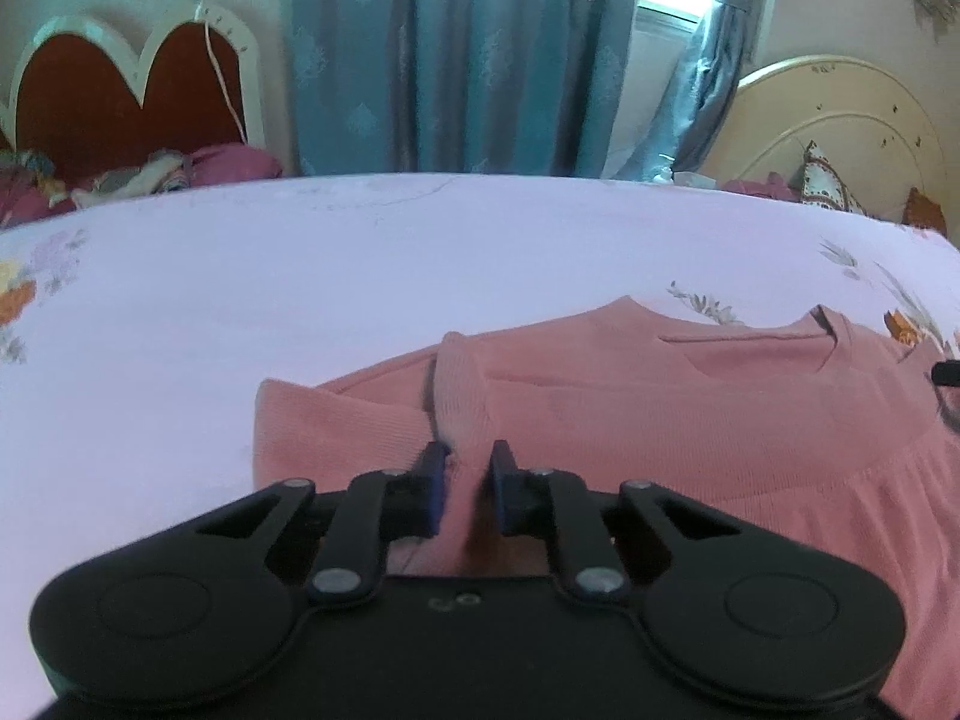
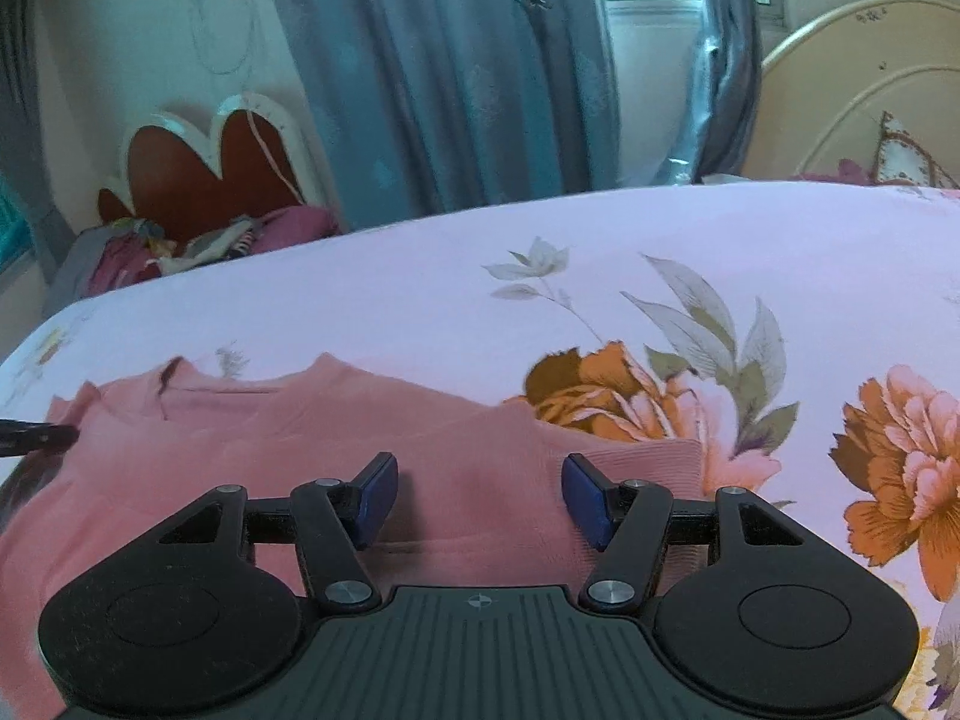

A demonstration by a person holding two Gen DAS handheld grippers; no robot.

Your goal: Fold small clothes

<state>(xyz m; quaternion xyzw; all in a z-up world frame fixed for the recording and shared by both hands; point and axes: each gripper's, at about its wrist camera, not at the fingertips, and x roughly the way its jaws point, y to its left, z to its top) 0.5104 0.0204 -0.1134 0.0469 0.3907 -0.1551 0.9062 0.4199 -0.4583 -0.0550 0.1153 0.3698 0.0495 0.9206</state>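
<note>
A pink knit sweater (image 1: 660,420) lies flat on the floral bedsheet (image 1: 300,270), neckline towards the far side, with its sleeve folded in over the body. My left gripper (image 1: 470,468) is low at the sweater's left part, its blue pads closed on a raised ridge of the pink sleeve fabric. In the right wrist view the same sweater (image 2: 300,438) fills the lower left. My right gripper (image 2: 480,492) hovers over the sweater's right edge with its jaws wide apart and nothing pinched between them. The left gripper's tip (image 2: 36,438) shows at that view's left edge.
The bedsheet (image 2: 660,228) with orange flowers stretches far beyond the sweater. A cream headboard (image 1: 840,114) stands at the back right and blue curtains (image 1: 450,60) hang behind. A red scalloped headboard (image 1: 120,90) and a heap of clothes (image 1: 150,174) lie at the back left.
</note>
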